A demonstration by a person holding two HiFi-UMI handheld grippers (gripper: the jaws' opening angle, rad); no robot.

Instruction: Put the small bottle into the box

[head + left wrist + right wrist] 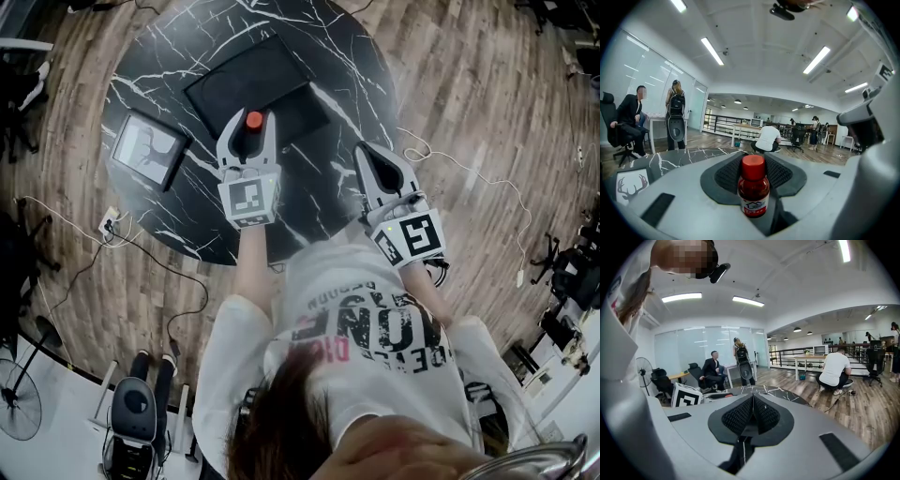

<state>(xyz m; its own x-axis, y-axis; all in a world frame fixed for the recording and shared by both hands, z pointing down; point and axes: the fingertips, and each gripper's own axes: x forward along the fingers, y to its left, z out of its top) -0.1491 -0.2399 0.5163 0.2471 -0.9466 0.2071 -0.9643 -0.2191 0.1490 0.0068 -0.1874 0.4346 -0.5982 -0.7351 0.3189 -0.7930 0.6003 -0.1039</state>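
Round table (169,56), black stone-look top veined in white, carries the flat, matte black box (246,80) near its middle, within your reach from the near edge. Your left gripper (251,131), a grey shell with ribbed dark pads, points nearly level and clamps the small bottle (753,187) upright by its body at the box's near edge, not yet inside; carrying it upright probably suits a standing placement. Your right gripper (367,155) idles apart, jaws pressed together on nothing. The bottle is red, translucent and cylindrical, with a smooth red cap and a paper label.
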